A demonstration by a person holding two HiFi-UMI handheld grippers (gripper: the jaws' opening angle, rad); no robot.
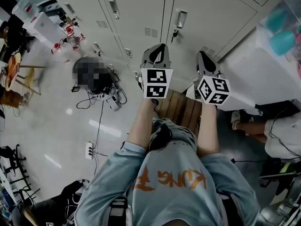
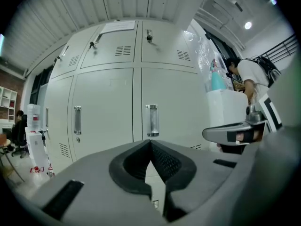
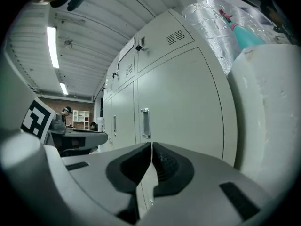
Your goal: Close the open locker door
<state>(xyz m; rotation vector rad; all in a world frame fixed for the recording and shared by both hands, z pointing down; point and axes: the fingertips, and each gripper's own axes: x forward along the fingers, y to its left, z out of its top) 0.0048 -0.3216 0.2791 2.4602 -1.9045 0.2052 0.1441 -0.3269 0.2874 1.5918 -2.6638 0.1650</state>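
A bank of pale grey lockers (image 1: 141,13) stands straight ahead of me. In the left gripper view the doors (image 2: 174,102) with metal handles (image 2: 151,120) all look flush and shut; I see no door standing open. The right gripper view shows the same wall of doors (image 3: 178,107) at an angle. My left gripper (image 1: 159,52) and right gripper (image 1: 203,60) are held side by side a short way from the lockers. The left gripper (image 2: 150,144) has its jaws pressed together with nothing between them, and so has the right gripper (image 3: 151,146).
A white foam box (image 1: 263,74) stands against the lockers at the right, with a teal bottle (image 1: 282,41) on it. A person (image 1: 282,133) crouches at the right. A wooden slatted stool (image 1: 181,109) is below my arms. Cables and a power strip (image 1: 89,149) lie on the floor at the left.
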